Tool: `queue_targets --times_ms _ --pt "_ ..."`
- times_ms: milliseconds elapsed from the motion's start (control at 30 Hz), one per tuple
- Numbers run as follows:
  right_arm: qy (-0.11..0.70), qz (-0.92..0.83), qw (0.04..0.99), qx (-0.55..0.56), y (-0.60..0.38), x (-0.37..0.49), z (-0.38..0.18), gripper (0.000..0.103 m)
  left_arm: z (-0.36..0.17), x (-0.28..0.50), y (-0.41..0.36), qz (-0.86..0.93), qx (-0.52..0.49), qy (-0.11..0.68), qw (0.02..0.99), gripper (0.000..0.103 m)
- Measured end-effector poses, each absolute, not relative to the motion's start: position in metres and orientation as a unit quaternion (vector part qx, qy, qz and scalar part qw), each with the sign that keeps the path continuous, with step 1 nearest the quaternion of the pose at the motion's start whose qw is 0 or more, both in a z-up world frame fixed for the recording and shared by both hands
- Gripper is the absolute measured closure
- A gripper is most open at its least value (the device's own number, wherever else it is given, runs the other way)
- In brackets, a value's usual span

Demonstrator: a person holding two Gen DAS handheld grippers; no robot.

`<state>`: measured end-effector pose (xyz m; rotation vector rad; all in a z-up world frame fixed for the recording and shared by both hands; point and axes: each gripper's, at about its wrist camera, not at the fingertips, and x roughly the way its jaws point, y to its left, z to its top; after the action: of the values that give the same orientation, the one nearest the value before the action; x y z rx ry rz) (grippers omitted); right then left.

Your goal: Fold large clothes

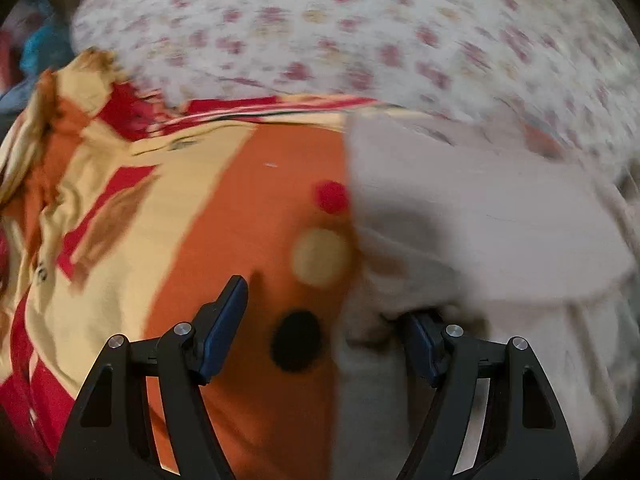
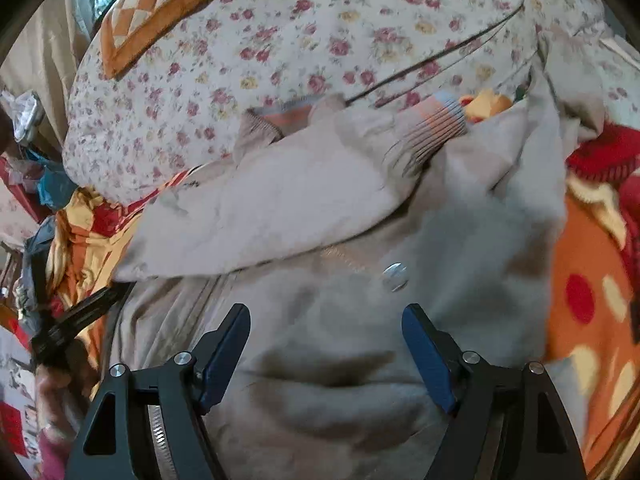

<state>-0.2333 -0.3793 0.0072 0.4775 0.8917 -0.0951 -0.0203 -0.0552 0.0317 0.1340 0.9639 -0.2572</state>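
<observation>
So both hand-held grippers, left (image 1: pixel 320 320) and right (image 2: pixel 326 344), hang with jaws apart over the beige jacket (image 2: pixel 320 208), probably between folds; sleeve's already laid across.

One beige jacket (image 2: pixel 320 208), one orange blanket (image 1: pixel 256 208), two grippers

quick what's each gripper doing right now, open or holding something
left gripper: open, holding nothing; its right finger tucked under the edge of the beige jacket.
right gripper: open over the beige jacket, holding nothing.
</observation>
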Motion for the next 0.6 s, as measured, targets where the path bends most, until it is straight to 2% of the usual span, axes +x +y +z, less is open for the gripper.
queue_targets --times_ms 133,333,500,600 --pt "0.427 -0.021 0.878 0.215 -0.361 -0.241 0.014 0.026 0.034 -0.003 0.000 -0.113 -0.065 0.482 0.867 0.029" --pt "0.433 -0.008 0.879 0.202 -0.346 -0.249 0.015 0.025 0.031 -0.016 -0.012 -0.097 0.006 0.472 0.876 0.029" --pt "0.420 0.004 0.887 0.190 -0.344 -0.260 0.023 0.025 0.049 -0.031 -0.007 -0.093 0.003 0.467 0.879 0.030" --pt "0.473 -0.020 0.866 0.162 -0.346 -0.253 0.001 0.025 0.069 -0.041 0.003 -0.078 -0.016 0.454 0.888 0.030"
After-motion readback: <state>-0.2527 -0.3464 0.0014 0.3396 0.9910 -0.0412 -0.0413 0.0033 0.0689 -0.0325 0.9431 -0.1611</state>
